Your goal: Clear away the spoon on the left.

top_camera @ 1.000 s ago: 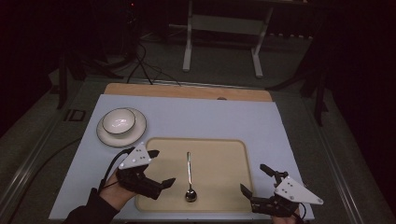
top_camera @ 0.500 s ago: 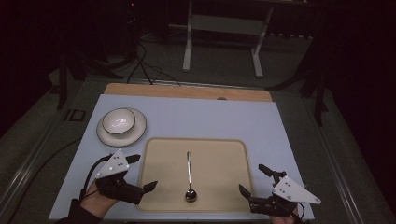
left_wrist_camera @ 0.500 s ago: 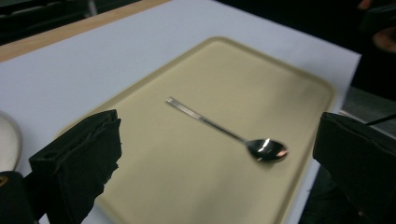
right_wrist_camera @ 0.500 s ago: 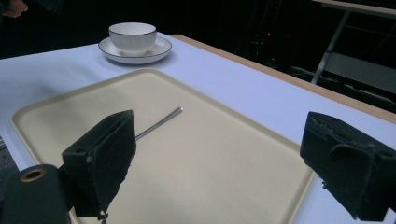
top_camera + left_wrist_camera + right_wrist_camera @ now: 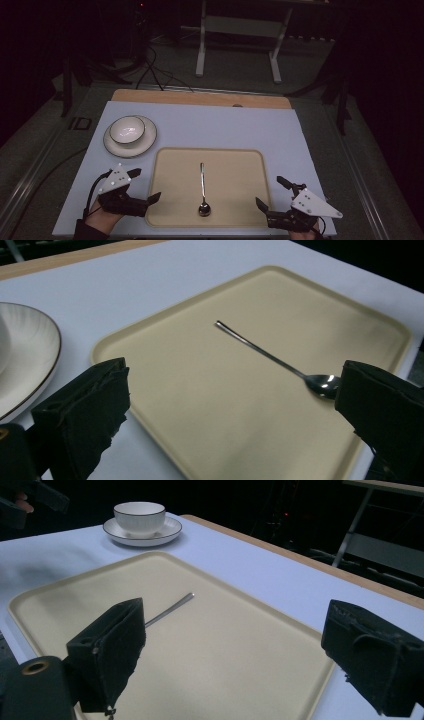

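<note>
A metal spoon [image 5: 202,185] lies lengthwise in the middle of a beige tray [image 5: 230,165], bowl end toward me. My left gripper [image 5: 145,184] is open at the tray's near-left edge, with nothing between its jaws. In the left gripper view the spoon [image 5: 270,357] lies ahead between the spread fingers [image 5: 85,410]. My right gripper [image 5: 269,191] stands open at the tray's near-right corner and holds nothing. In the right gripper view the spoon handle [image 5: 170,609] pokes out beside the left finger [image 5: 110,650].
A white bowl [image 5: 127,129] sits on a dark-rimmed saucer [image 5: 145,142] at the table's left, behind my left gripper. The pale blue mat [image 5: 225,125] covers the table, with a wooden strip [image 5: 200,97] at the far edge. Stand legs and cables are on the floor beyond.
My left gripper has drawn back to the left, from beside the spoon's bowl to the tray's left edge. The right gripper has barely moved. The spoon stays put.
</note>
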Demonstrator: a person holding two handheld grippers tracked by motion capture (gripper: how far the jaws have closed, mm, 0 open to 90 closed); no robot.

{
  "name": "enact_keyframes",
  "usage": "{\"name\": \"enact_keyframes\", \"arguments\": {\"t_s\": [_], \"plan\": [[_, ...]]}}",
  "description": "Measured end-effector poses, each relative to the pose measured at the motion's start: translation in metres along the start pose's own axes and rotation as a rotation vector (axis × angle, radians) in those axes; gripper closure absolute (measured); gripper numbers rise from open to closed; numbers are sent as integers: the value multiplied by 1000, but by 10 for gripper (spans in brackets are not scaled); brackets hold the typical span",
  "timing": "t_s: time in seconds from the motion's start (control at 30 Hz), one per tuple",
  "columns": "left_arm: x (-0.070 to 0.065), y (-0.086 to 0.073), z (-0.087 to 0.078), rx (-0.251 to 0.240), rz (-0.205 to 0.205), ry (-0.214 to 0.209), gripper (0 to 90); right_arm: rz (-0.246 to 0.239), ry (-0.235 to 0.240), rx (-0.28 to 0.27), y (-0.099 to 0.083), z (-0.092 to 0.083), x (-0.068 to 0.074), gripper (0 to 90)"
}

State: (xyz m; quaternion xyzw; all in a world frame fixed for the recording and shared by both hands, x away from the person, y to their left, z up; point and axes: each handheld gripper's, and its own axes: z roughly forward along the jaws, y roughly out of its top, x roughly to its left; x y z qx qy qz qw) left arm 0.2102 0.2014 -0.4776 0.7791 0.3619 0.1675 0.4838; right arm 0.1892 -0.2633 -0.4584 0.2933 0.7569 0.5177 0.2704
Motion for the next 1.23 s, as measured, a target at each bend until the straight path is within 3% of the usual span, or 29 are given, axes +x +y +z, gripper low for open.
{"name": "enact_keyframes", "arguments": {"t_s": [0.3, 0.4, 0.6, 0.77, 0.93, 1.23], "plan": [[2, -15, 2, -12, 0, 55, 19, -2, -4, 11, -2, 1, -1, 108], [3, -17, 3, -28, -16, 47, 19, 1, -1, 17, -3, 1, -1, 108], [3, -21, 14, 5, -13, 19, 19, 8, 8, 25, -4, 2, -2, 108], [4, -22, 17, -1, -8, 33, 19, 19, 12, 32, -5, 3, -3, 108], [8, -23, 20, -22, -40, 42, 19, 27, 15, 36, -6, 5, -4, 108], [6, -23, 22, -24, -22, 52, 19, 23, 12, 47, -7, 6, -4, 108]]}}
